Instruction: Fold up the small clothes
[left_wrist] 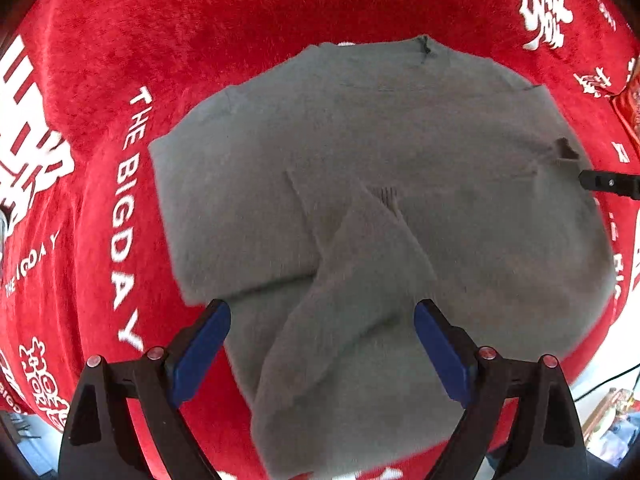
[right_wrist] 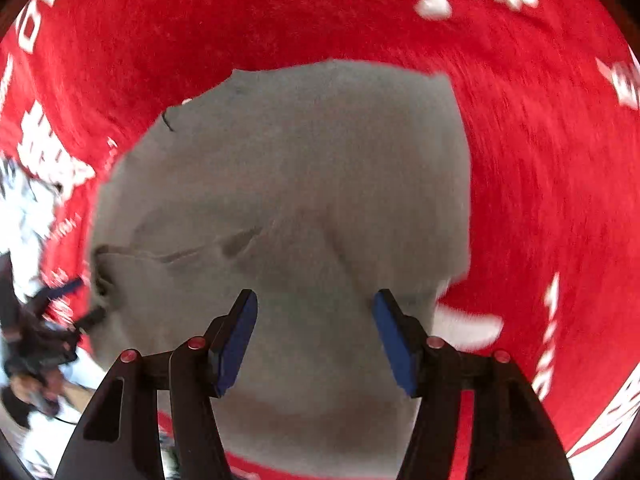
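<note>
A small grey knit sweater lies flat on the red cloth, with one sleeve folded diagonally across its body. My left gripper hovers open over that sleeve, its blue pads wide apart and nothing pressed between them. The right wrist view shows the same sweater, blurred, with a crease across its left side. My right gripper stands open above the sweater's near part, its pads clear of the fabric. One dark finger of the right gripper shows at the sweater's right edge.
A red plush cloth with white lettering covers the surface under the sweater. Its edge drops off at the lower right, where a pale floor with a cable and clutter shows. A hand holding dark gear appears at the left.
</note>
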Available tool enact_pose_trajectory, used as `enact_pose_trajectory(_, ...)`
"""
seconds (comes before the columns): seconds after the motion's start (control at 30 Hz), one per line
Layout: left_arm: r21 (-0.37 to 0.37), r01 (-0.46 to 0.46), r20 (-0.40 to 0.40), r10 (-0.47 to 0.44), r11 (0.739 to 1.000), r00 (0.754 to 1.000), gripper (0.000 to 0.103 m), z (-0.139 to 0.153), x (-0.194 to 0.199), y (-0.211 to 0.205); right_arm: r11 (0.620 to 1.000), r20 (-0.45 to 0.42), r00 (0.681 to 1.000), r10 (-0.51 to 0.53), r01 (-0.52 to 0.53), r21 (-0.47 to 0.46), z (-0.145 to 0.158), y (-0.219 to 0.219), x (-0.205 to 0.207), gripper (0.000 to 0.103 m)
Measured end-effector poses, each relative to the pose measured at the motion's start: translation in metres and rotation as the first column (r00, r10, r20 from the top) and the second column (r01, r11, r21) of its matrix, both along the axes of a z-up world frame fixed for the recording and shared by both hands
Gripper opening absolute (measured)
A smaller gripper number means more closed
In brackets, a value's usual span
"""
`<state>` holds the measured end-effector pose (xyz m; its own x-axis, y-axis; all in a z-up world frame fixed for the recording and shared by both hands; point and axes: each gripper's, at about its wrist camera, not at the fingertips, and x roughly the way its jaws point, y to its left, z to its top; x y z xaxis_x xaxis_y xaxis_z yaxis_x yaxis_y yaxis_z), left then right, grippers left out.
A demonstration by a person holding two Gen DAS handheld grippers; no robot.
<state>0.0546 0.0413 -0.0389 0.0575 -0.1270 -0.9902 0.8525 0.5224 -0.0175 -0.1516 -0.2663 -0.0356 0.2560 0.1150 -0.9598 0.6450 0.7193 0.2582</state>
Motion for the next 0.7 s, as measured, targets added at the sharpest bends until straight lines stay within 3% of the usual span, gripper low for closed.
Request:
enact_pose_trajectory(0.07,-0.005,-0.020,0.001,0.020,1.000,1.000,0.091,-0.004,0.003,-0.003,0.998,-0.006,0.998,0.056,-0.056,0.005,-0.006,-0.003,0.011,0.065)
enact_pose_trajectory(0.1,-0.003,-0.033,0.001,0.033,0.999,0.999,0.085,-0.006,0.004,-0.003,0.997,-0.026,0.997,0.077,-0.077,0.017,-0.011,-0.005,0.014,0.061)
enact_pose_trajectory(0.13,0.010,-0.053,-0.006,0.053,0.999,0.999,0.054,-0.009,0.007,-0.002,0.996,-0.047,0.995,0.087,-0.086,0.027,-0.016,-0.005,0.015,0.052)
enact_pose_trajectory(0.17,0.017,-0.072,-0.032,0.072,0.997,0.997,0.019,-0.012,0.009,0.000,0.995,-0.056,0.994,0.091,-0.088,0.041,-0.020,-0.005,0.014,0.021)
enact_pose_trajectory(0.2,0.012,-0.098,-0.078,0.098,0.995,0.992,0.010,-0.013,0.012,0.003,0.996,-0.051,0.995,0.089,-0.087,0.036,-0.019,-0.004,0.013,0.007)
enact_pose_trajectory(0.4,-0.142,-0.189,-0.162,0.165,0.972,0.973,0.010,0.043,0.014,0.025,0.997,0.050,0.996,0.076,-0.077,0.017,0.032,0.009,-0.005,0.007)
enact_pose_trajectory(0.57,-0.227,-0.183,-0.128,0.157,0.957,0.979,0.010,0.090,0.035,0.015,1.000,0.147,0.989,0.024,-0.023,-0.006,0.078,-0.012,-0.004,0.007)
enact_pose_trajectory(0.7,-0.267,-0.147,-0.061,0.136,0.952,0.989,0.010,0.094,0.065,-0.014,0.999,0.206,0.978,-0.038,0.045,-0.026,0.089,-0.051,0.018,0.007)
